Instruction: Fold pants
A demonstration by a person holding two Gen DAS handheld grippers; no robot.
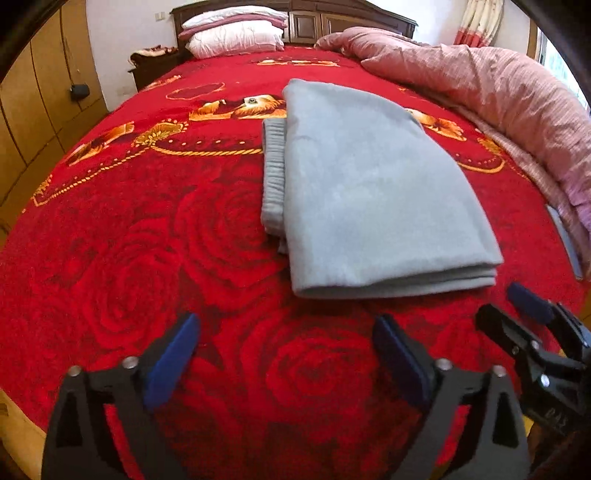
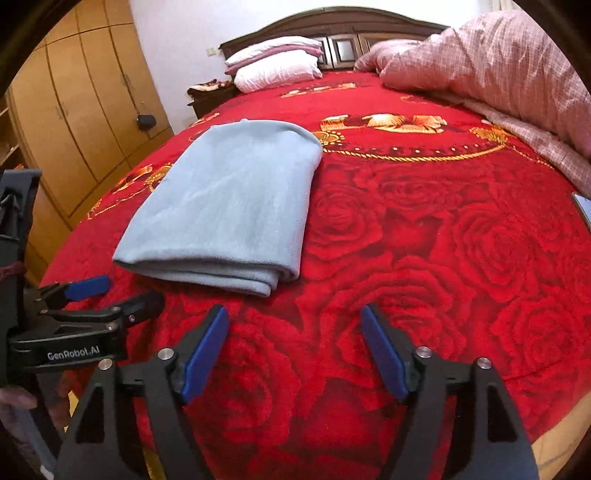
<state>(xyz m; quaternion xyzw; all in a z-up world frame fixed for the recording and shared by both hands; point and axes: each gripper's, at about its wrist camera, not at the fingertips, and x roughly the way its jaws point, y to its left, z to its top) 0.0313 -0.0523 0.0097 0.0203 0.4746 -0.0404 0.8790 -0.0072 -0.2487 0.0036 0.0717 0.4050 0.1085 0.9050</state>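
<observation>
Both grippers hung empty and spread wide above the near edge of the bed: the left gripper (image 1: 284, 354) had its blue pads well apart over the rose-printed red blanket (image 1: 147, 240), and the right gripper (image 2: 295, 350) stood the same way just beside it, each tilted forward and down toward the cloth, neither touching anything. A hand (image 2: 14, 402) showed dimly at the lower left of the right view, behind the left tool. Just beyond the fingertips lay the grey pants (image 1: 369, 192), already doubled into a thick, neat rectangle with the stacked fold edges facing the grippers and the ribbed waistband (image 1: 273, 173) peeking out along the left side. By the look of it the folding was done or nearly so. The risk from here would be a careless reach: a pad catching only the top layer of that near edge could peel the stack open, and dragging on the plush blanket could skew the bundle or bunch it. Further off, a pink quilt (image 1: 498, 96) was heaped along the right side, and pillows (image 1: 236, 37) were piled against the dark headboard (image 1: 332, 22), with a wooden wardrobe (image 2: 74, 110) to the left.
</observation>
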